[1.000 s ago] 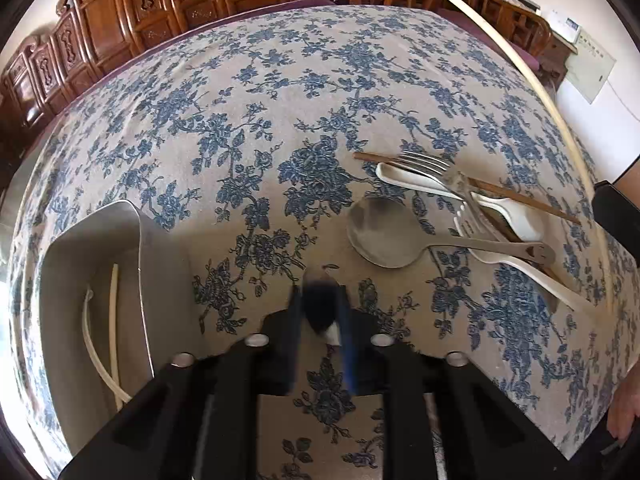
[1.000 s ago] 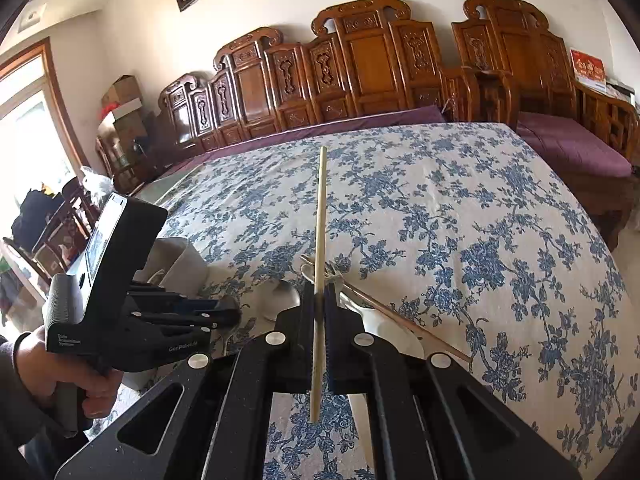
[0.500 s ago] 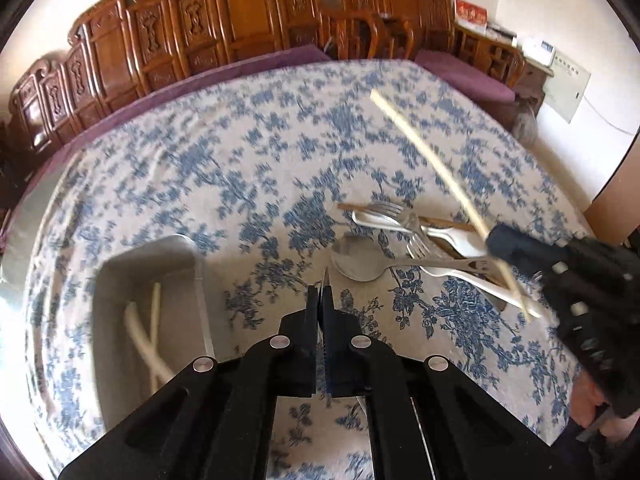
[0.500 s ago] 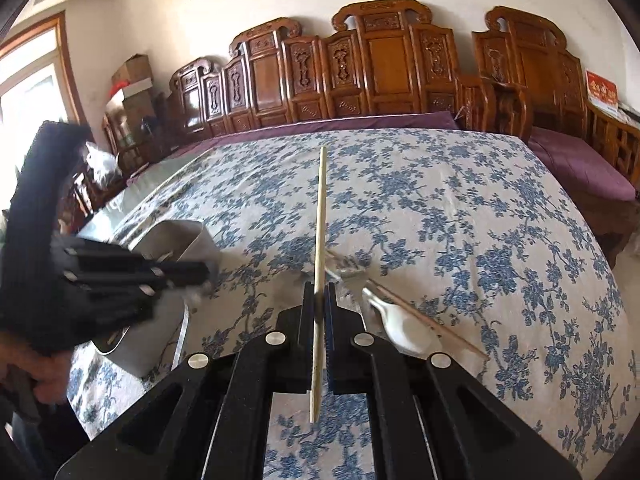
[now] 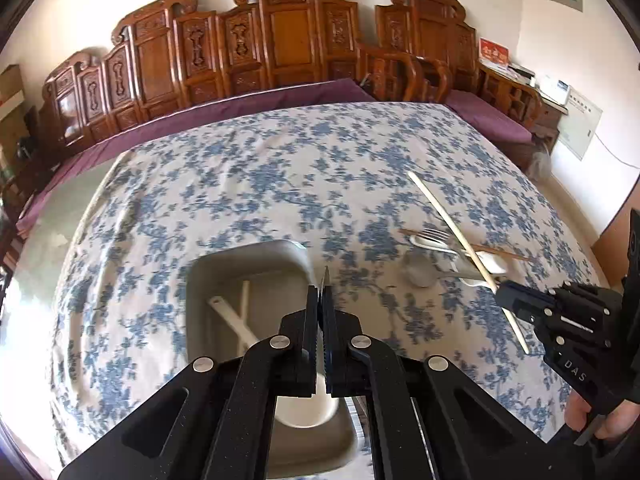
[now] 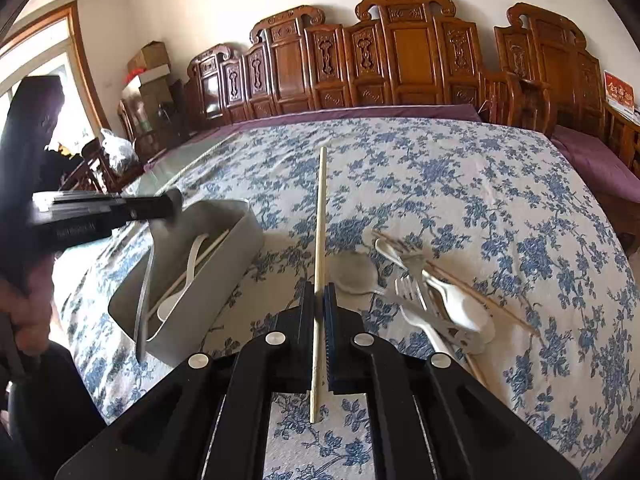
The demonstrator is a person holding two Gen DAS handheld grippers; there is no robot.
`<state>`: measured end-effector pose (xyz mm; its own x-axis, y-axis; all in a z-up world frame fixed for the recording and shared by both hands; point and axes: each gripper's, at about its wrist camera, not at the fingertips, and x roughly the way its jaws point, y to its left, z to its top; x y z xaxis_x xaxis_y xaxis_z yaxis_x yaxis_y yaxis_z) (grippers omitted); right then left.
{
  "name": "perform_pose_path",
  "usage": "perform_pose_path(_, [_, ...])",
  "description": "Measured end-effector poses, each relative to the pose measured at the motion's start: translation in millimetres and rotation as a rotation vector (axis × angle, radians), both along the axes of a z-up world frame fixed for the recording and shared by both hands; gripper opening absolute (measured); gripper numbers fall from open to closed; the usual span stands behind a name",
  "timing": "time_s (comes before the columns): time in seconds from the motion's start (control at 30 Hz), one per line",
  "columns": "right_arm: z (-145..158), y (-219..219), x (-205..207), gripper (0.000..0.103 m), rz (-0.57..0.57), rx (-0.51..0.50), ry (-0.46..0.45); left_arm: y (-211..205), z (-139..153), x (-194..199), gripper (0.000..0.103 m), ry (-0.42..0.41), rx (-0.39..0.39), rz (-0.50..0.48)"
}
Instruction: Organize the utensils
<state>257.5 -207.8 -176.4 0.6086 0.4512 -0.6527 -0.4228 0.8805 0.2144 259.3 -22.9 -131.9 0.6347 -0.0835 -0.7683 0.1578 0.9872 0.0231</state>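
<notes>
- The left gripper (image 5: 321, 280) has lifted back since a second ago, fingers pressed together, empty; the grey bin (image 5: 256, 250) now sits at its 12 o'clock.
- The right gripper (image 6: 320, 292) still pinches the pale chopstick (image 6: 319, 240); the utensil pile (image 6: 424, 292) lies at 3 o'clock.

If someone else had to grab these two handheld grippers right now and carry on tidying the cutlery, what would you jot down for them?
Right gripper: shut on a pale chopstick, held up off the cloth.
Left gripper: shut, empty, above the grey tray.
Done: the tray holds a white spoon and a pale chopstick-like stick.
Left: on the floral tablecloth a pile remains: metal spoon, fork, white spoons, brown chopsticks.
Next, probably: drop the held chopstick into the tray, then clear the pile.
</notes>
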Motion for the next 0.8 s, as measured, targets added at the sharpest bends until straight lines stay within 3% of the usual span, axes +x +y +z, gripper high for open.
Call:
perform_pose_path(0.3, [-7.2,15.4,-0.3,0.006,0.014,-0.03,0.004,38.3,-5.1,6.1,0.001,-0.014,0.048,0.05])
perform_pose_path(0.8, [-11.7,22.4,1.3,0.006,0.027,-0.049,0.008,60.2,-53.2,29.7,0.001,0.074,0.122,0.076])
